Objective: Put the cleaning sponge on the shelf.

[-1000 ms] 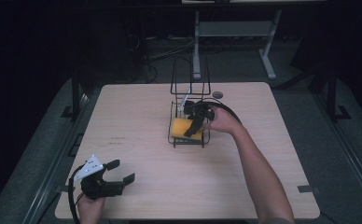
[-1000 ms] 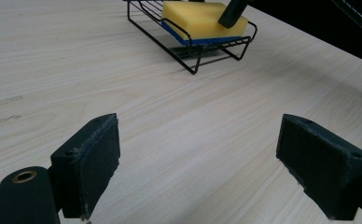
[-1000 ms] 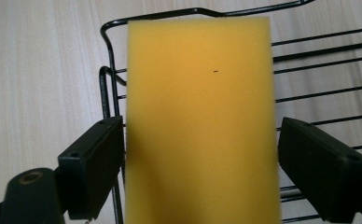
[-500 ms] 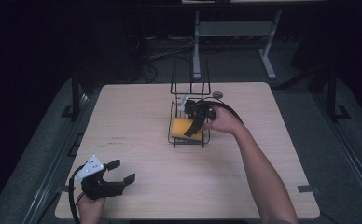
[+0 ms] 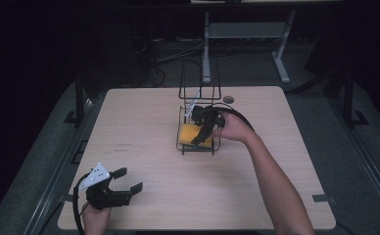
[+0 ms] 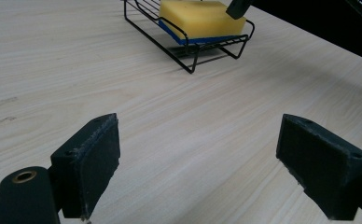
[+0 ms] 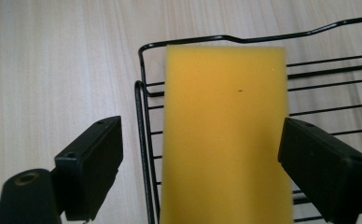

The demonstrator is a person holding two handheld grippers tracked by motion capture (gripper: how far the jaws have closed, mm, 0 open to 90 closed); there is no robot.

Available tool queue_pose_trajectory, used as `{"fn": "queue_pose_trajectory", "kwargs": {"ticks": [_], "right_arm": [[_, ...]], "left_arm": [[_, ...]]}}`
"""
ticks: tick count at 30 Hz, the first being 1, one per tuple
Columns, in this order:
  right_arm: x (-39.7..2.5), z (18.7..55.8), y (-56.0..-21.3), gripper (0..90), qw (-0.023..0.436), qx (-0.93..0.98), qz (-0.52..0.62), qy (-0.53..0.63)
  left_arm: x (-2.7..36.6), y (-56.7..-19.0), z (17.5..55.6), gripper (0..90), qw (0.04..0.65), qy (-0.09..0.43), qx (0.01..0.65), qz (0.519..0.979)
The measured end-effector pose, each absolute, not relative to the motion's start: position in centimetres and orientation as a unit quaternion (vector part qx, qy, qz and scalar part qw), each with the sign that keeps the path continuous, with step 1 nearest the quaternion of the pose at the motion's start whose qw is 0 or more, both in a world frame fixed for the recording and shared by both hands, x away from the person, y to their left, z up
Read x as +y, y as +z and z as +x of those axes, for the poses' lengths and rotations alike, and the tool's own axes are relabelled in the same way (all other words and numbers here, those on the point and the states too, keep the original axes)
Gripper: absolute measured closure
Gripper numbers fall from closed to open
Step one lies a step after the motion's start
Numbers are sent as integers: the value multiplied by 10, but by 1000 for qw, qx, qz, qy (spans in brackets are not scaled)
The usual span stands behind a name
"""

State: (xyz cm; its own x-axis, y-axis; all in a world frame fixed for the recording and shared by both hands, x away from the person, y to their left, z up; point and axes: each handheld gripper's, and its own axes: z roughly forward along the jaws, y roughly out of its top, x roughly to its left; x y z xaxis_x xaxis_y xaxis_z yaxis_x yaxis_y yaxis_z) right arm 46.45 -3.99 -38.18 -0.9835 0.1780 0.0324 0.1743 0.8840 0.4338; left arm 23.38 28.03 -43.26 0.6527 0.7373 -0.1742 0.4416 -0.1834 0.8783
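Fingers wide — astride sponge in rack

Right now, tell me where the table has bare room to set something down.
Bare wood runs along the table left of the wire rack and between it and the left gripper. The right edge looks free too. Crowded: the rack, holding the yellow sponge under the open right gripper.

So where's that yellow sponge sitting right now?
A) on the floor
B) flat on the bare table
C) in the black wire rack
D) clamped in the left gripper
C: the yellow sponge lies in the black wire rack, between the open jaws of the right gripper.
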Motion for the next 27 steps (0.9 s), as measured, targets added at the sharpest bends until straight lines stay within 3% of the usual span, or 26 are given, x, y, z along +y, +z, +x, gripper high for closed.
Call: {"fn": "queue_pose_trajectory", "kwargs": {"ticks": [27], "right_arm": [[-45,445,-387,138,9,968,91,233]], "left_arm": [[277,-433,235,128,504,141,387,759]]}}
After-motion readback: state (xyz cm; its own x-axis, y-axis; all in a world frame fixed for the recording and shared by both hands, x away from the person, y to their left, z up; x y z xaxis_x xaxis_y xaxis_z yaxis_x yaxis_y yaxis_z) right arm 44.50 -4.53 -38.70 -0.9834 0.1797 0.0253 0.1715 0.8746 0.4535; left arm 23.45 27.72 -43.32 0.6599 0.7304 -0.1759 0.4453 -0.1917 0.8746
